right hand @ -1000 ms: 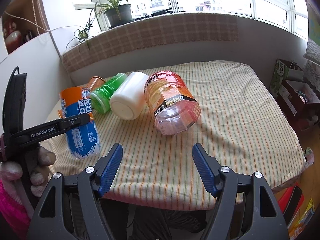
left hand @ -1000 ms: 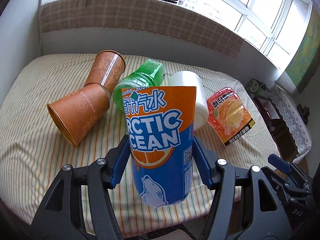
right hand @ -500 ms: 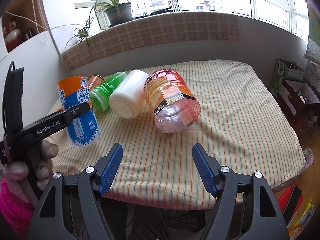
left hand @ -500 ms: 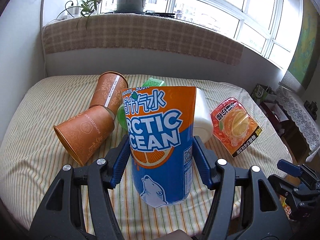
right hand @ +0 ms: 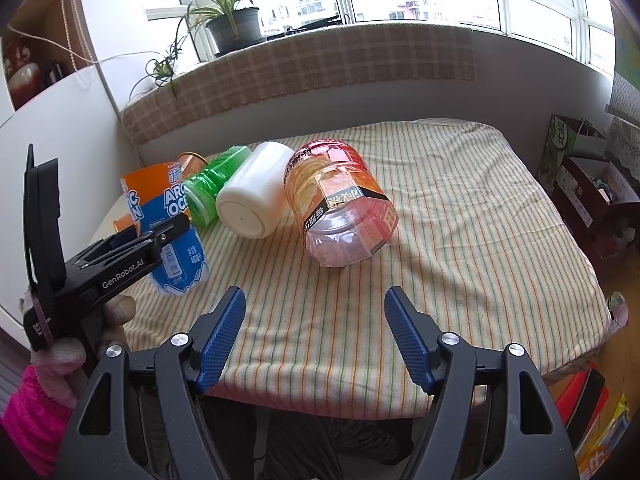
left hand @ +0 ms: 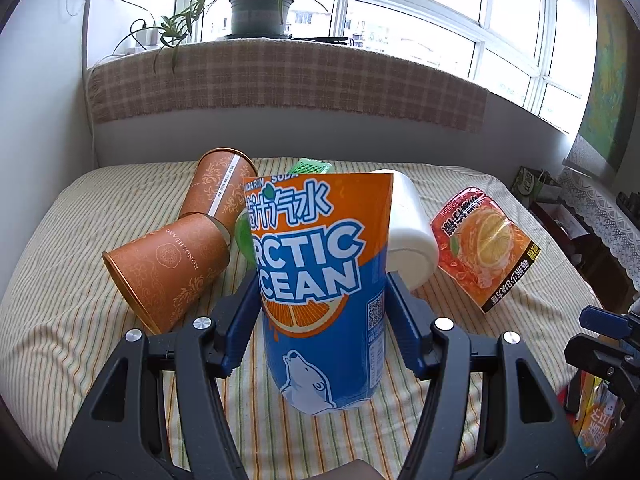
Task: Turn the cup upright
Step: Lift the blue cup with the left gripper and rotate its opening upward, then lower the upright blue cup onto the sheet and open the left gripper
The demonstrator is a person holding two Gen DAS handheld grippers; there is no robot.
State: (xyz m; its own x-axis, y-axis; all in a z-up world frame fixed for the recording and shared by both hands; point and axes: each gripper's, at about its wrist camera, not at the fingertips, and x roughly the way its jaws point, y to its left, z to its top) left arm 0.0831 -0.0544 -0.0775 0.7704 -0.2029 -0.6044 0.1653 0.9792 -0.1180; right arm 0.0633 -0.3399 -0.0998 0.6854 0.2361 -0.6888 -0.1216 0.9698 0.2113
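Orange-and-blue Arctic Ocean cup (left hand: 320, 288), printed with white lettering, an orange slice and a polar bear near its narrower blue base. It stands upright, wide mouth up, near the front left corner of the striped bed (left hand: 60, 280), its base at or just above the sheet; contact cannot be told. The blue pads of the left gripper (left hand: 320, 320) press its two sides at mid-height. In the right wrist view the cup (right hand: 168, 232) appears at the bed's left edge.
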